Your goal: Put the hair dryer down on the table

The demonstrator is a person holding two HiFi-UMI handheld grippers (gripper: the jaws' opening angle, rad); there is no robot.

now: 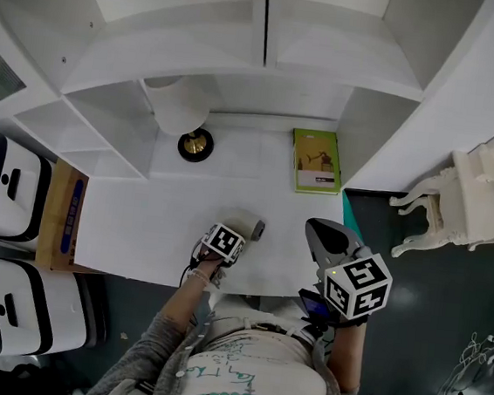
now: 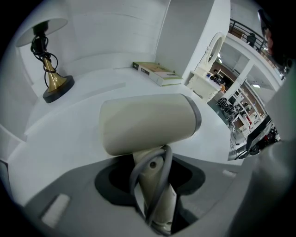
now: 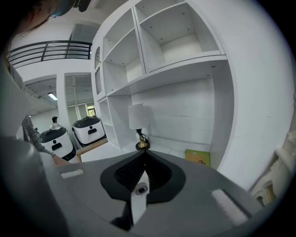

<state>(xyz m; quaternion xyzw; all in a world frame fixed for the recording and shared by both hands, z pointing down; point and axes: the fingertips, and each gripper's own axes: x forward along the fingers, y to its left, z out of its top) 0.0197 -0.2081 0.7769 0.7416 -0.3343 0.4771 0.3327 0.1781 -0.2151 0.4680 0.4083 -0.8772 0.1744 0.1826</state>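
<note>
Left claw: your left gripper [image 2: 152,187] pinches the handle of the cream plastic hair dryer [image 2: 148,122], which has a grey cord looped round it.
Right claw: your right gripper [image 3: 141,159] is pressed together on nothing, near the front right corner of the white table [image 1: 166,219].
Dryer: its barrel lies sideways over the table's front edge.
Progress: it looks well placed; lowering and release are left.
Hard to tell: whether the barrel touches the tabletop. The handle's end is cut off.
</note>
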